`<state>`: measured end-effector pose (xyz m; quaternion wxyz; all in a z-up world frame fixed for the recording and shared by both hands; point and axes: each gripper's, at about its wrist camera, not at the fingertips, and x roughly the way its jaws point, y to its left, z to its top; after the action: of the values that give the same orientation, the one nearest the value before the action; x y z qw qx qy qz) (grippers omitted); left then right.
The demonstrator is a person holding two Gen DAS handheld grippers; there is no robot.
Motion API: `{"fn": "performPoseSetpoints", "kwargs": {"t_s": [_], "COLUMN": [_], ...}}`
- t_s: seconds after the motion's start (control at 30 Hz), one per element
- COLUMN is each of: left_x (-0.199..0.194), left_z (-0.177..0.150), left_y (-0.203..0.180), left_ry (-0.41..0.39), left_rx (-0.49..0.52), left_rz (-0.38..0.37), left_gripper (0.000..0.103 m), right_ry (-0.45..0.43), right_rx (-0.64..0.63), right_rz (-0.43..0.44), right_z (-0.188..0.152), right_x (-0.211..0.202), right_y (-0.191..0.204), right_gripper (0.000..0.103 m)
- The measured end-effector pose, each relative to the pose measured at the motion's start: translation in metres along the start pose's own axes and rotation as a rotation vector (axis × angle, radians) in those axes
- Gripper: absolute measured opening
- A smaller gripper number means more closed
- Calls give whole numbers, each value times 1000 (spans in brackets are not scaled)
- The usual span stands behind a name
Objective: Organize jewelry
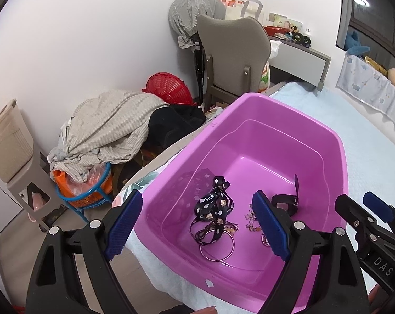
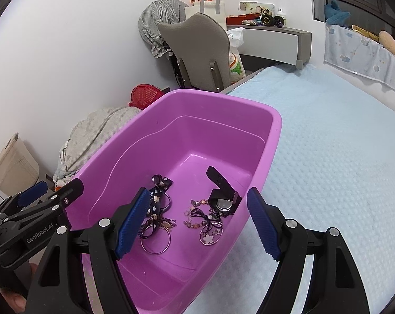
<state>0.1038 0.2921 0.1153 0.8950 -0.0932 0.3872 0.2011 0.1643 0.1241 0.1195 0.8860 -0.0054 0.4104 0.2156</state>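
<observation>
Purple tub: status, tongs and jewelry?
Left tongs open, right tongs open, both empty. Lanyard, bracelet, watch in purple tub. Nothing blocking.

glossy plastic tub, metal ring

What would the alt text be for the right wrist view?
An open right hand-held gripper hovers over a purple tub on a pale blue bedspread; inside lie a black patterned lanyard, a metal ring, a beaded bracelet and a black watch.

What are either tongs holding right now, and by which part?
Nothing. Both the left tongs and right tongs are open and empty above the purple tub; the jewelry lies loose on its floor.
</observation>
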Motion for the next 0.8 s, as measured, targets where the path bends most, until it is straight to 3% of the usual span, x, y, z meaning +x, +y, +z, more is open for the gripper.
{"fn": "performPoseSetpoints", "kwargs": {"t_s": [0.8], "left_x": [-7], "left_z": [-2], "left_y": [1], "left_ry": [-6], "left_rx": [1], "left_rz": [-4], "left_gripper": [84], "right_ry": [0], "right_rx": [-9], "right_rz": [-3], "right_z": [-1], "right_x": [-8], "right_y": [9], "right_gripper": [73]}}
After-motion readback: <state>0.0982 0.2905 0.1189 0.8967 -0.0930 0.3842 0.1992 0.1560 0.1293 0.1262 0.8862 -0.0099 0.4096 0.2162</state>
